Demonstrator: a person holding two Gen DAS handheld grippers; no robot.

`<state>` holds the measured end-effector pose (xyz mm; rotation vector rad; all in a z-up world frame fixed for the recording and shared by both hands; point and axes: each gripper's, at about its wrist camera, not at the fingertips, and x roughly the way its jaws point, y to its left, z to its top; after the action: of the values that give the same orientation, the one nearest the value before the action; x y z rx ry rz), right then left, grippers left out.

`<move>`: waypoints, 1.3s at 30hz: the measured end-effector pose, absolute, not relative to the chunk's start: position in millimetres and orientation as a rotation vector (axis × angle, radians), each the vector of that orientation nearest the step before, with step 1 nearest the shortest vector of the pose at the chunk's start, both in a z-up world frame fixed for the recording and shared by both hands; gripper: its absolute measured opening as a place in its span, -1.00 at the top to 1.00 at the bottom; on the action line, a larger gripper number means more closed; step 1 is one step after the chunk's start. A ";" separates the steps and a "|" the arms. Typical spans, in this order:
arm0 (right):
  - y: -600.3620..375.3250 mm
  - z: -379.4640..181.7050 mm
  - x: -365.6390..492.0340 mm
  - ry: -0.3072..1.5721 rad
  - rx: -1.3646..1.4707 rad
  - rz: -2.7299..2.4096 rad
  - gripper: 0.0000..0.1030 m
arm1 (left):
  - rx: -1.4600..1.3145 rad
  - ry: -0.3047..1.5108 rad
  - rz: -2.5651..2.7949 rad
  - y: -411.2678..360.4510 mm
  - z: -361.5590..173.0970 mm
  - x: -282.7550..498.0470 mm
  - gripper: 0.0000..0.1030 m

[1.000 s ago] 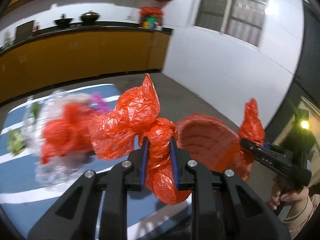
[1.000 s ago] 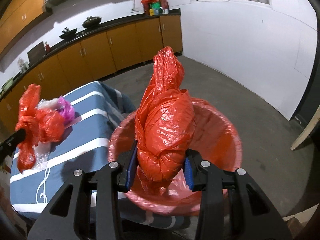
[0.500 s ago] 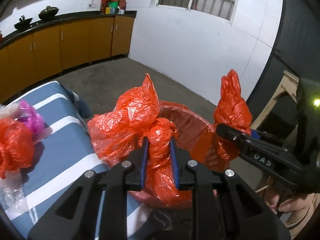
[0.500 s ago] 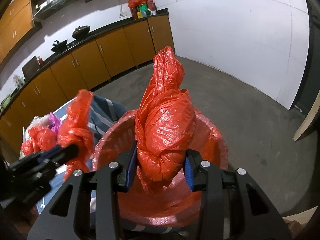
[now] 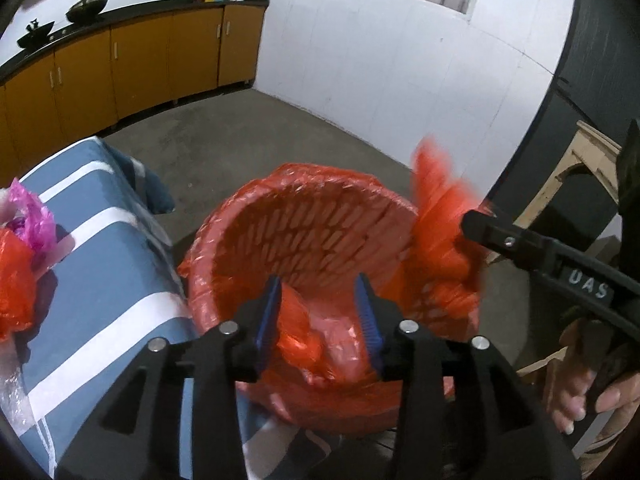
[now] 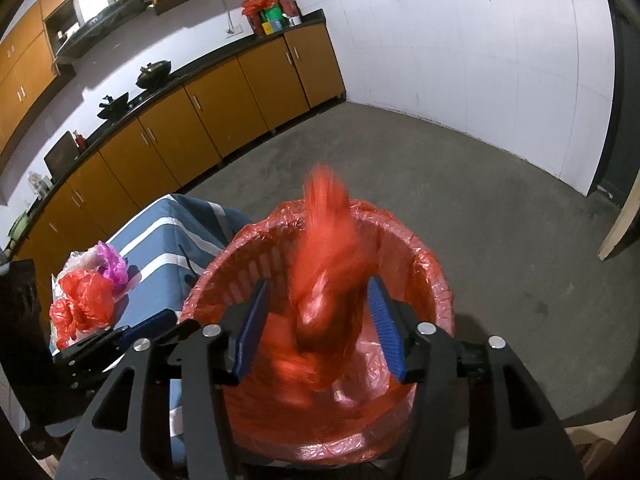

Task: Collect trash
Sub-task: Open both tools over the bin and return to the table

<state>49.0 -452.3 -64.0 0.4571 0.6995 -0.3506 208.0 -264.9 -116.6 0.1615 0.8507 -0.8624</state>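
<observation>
The step in hand is the drop into the lined red basket (image 5: 320, 216) at lower centre. The left gripper (image 5: 318, 312) has its fingers spread wide and empty, its red bag (image 5: 300, 344) lying inside the basket. The right gripper (image 6: 320, 328) is likewise parted, its blurred red bag (image 6: 324, 280) falling between the fingers. Half a second earlier both were clamped on their bags. More trash (image 6: 86, 300) sits on the striped desk (image 5: 100, 280) at left, likely the next pickup.

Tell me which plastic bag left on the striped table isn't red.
The magenta bag, at the far end of the pile beside the red bags on the striped table; it alone is pink-purple.
</observation>
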 end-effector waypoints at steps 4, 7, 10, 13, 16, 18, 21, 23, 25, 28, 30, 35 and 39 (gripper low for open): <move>-449.8 -61.7 48.5 0.698 0.444 -0.364 -0.15 | 0.147 0.848 -0.788 -242.1 -116.9 216.1 0.07; -439.4 -58.8 50.3 0.692 0.408 -0.368 -0.16 | 0.143 0.811 -0.701 -214.9 -112.6 219.7 -0.11; -419.5 -53.5 60.8 0.689 0.351 -0.334 -0.16 | 0.167 0.753 -0.598 -182.5 -107.8 218.6 -0.25; -390.0 -48.8 76.6 0.688 0.287 -0.278 -0.17 | 0.191 0.701 -0.476 -142.6 -103.6 217.4 -0.35; -356.0 -46.8 96.6 0.695 0.257 -0.190 -0.18 | 0.188 0.670 -0.354 -97.9 -97.0 217.9 -0.40; -334.1 -47.9 109.9 0.703 0.253 -0.125 -0.18 | 0.182 0.657 -0.277 -69.4 -93.9 221.7 -0.43; -300.1 -50.6 130.0 0.702 0.249 -0.042 -0.18 | 0.165 0.641 -0.170 -23.4 -92.3 226.5 -0.45; -274.8 -52.6 145.6 0.710 0.235 0.011 -0.18 | 0.145 0.635 -0.111 3.1 -90.7 228.2 -0.45; -252.4 -53.9 158.7 0.716 0.229 0.057 -0.18 | 0.111 0.635 -0.051 33.1 -89.8 231.2 -0.45; -209.1 -57.3 182.5 0.724 0.211 0.142 -0.18 | 0.073 0.626 0.009 68.5 -88.5 229.4 -0.45; -187.5 -59.1 193.7 0.727 0.195 0.184 -0.18 | 0.046 0.624 0.041 85.6 -89.7 229.5 -0.45; -143.6 -72.3 229.5 0.753 0.156 0.238 -0.06 | -0.038 0.645 0.066 117.9 -94.6 231.6 -0.45; -131.3 -81.4 252.3 0.777 0.166 0.236 0.02 | -0.078 0.654 0.061 133.7 -100.9 232.7 -0.45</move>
<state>252.3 -131.3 -81.4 0.1660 0.7774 0.2358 232.7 133.7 -100.9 -0.0777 0.6545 0.0611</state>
